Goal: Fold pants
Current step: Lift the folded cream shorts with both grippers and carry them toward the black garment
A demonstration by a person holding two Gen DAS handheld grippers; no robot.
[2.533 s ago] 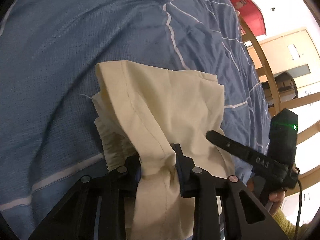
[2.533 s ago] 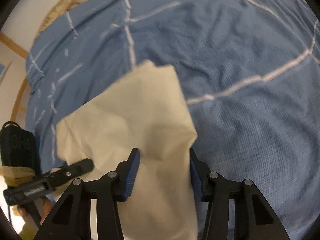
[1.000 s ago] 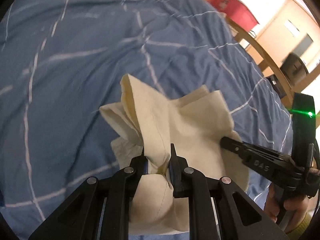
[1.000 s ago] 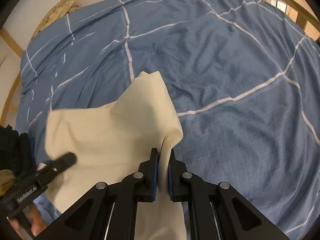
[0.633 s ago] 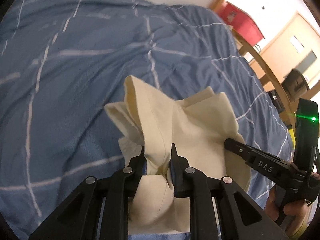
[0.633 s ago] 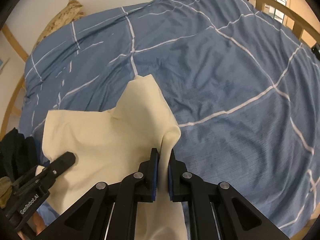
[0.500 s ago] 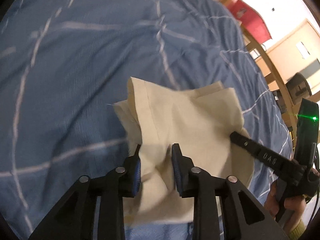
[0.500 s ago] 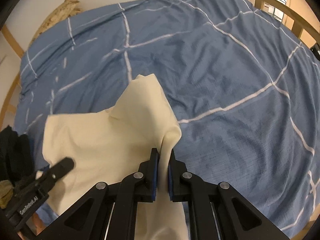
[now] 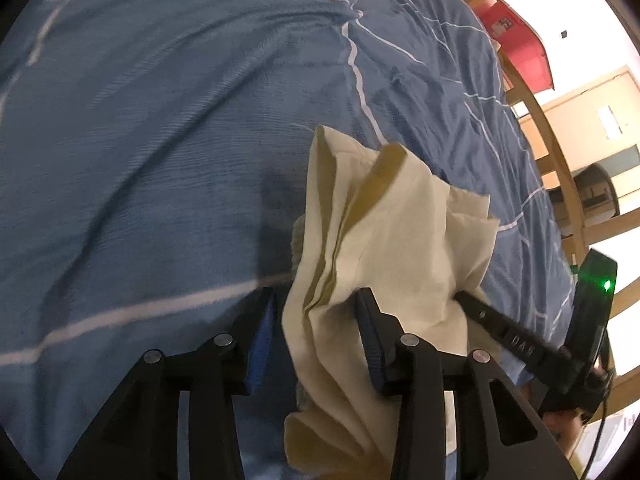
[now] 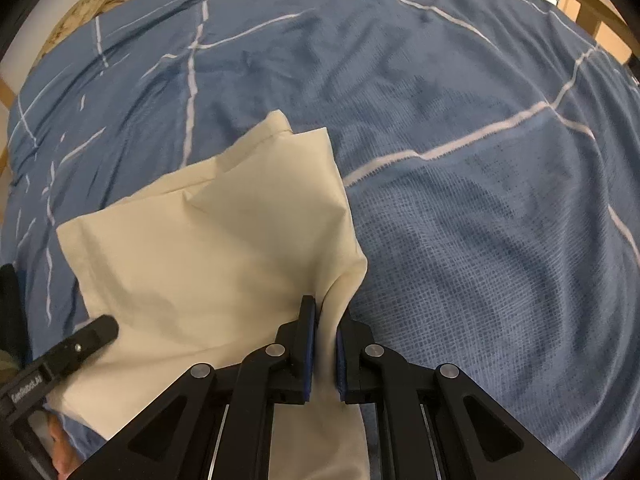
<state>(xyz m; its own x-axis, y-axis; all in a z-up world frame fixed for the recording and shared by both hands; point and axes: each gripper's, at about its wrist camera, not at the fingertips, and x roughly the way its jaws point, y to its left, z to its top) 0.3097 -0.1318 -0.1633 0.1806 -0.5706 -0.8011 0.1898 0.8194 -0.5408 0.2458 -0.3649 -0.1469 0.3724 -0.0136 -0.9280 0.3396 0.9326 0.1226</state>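
The cream pants (image 9: 392, 248) lie bunched in folds on the blue duvet (image 9: 160, 140). My left gripper (image 9: 316, 308) straddles a bundle of their cloth; its jaws are opening. The right pad touches the fabric, and a gap shows at the left blue pad (image 9: 260, 332). In the right wrist view the pants (image 10: 208, 240) spread flatter to the left. My right gripper (image 10: 325, 322) is shut on a raised fold at their right edge. The other tool shows in each view: the right gripper (image 9: 508, 336) and the left gripper (image 10: 76, 344).
The duvet (image 10: 460, 100) with thin white lines covers the whole bed. A curved wooden bed rail (image 9: 556, 168) runs along the right, with a red box (image 9: 524, 48) behind it. A tan bundle (image 10: 88, 4) lies at the bed's far left corner. A hand (image 9: 560, 424) holds the right tool.
The left jaws, clamped on the cloth a second ago, have spread apart. Both grippers have sunk toward the bed, and the pants have settled lower onto the duvet.
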